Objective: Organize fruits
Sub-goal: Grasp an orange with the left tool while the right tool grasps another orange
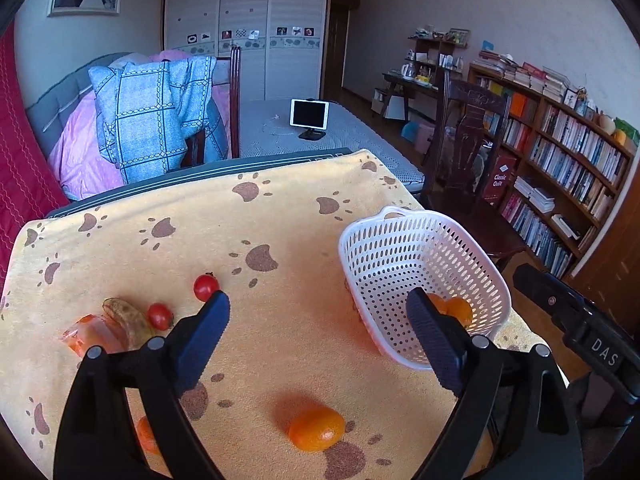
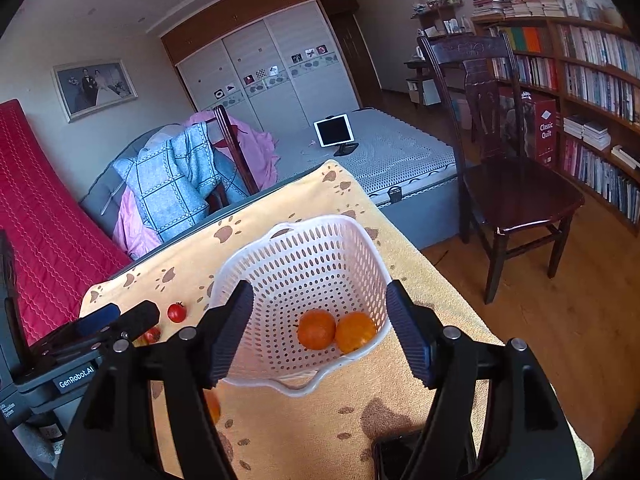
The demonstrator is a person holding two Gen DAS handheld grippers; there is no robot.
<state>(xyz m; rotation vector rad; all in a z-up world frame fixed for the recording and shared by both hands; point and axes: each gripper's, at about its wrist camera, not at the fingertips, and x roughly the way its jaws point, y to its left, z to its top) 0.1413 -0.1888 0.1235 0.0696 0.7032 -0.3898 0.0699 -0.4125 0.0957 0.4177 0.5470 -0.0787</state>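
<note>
A white perforated basket (image 2: 304,264) stands on the paw-print cloth (image 1: 280,220) at the table's right side, with two oranges (image 2: 316,328) inside. My right gripper (image 2: 320,292) is open, its fingers either side of the basket's near rim without pressing it. My left gripper (image 1: 318,300) hangs open and empty above the cloth, left of the basket (image 1: 424,264). One orange (image 1: 316,428) lies below it, and another orange (image 1: 146,436) is half hidden behind its left finger. Two cherry tomatoes (image 1: 206,286) (image 1: 160,316), a browned banana (image 1: 128,320) and an orange packet (image 1: 92,336) lie at the left.
The table's right edge drops off just past the basket, where a dark wooden chair (image 2: 516,196) stands. A bed with a tablet (image 2: 334,130) lies beyond the far edge. A dark flat object (image 2: 400,452) rests near the front right. Bookshelves (image 2: 592,80) line the right wall.
</note>
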